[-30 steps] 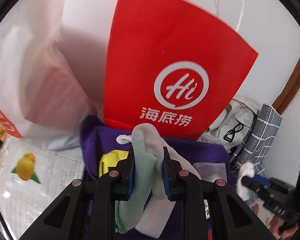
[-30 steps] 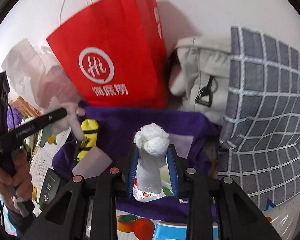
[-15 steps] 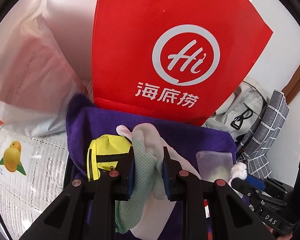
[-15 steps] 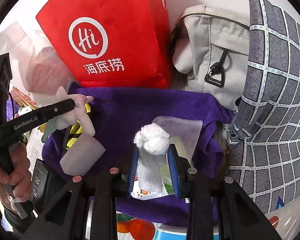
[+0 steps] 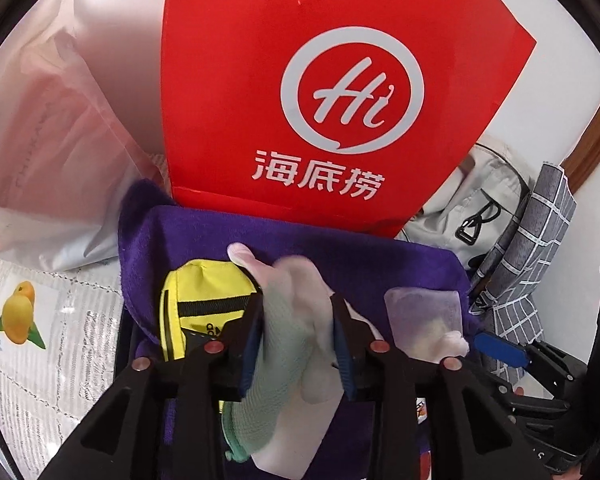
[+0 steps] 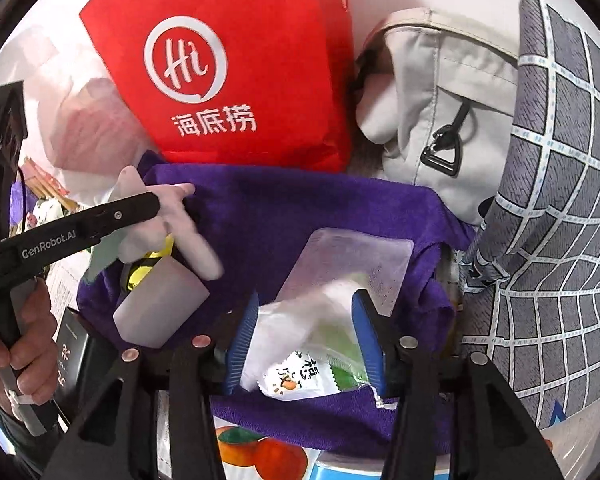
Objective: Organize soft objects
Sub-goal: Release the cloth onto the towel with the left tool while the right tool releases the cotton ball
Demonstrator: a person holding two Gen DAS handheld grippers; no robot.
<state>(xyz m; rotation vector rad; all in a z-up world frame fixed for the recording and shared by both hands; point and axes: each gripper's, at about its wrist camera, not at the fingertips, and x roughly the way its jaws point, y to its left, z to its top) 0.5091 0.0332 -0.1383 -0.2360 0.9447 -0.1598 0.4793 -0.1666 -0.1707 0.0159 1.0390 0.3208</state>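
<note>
We hold our left gripper [image 5: 298, 334] closed on a pale work glove with a mint-green knitted cuff [image 5: 284, 344], its blue-padded fingers [image 5: 251, 340] pressing the fabric from both sides while the glove's limp fingertips stick out ahead and the cuff hangs below. The glove is lifted above a purple terry towel [image 5: 340, 252] spread on the table, just over a small yellow zip pouch with black trim [image 5: 198, 300] that lies on the towel's left part. Our right gripper [image 6: 306, 334] stands wide apart, its blue pads [image 6: 244, 336] not pressing anything; between them a blurred white knotted cloth [image 6: 300, 312] sits loose over a printed snack packet [image 6: 300, 376] on the near edge of the towel. Just beyond lies a flat translucent plastic sachet [image 6: 352, 264]. A second frosted sachet [image 6: 160, 304] rests by the pouch under the glove. Behind the towel a red paper bag with a white "Hi" logo [image 5: 320, 92] stands upright, flanked by a white plastic bag [image 5: 48, 128], a beige canvas bag with a black clip [image 6: 432, 92] and a grey grid-patterned cloth [image 6: 560, 200].
</note>
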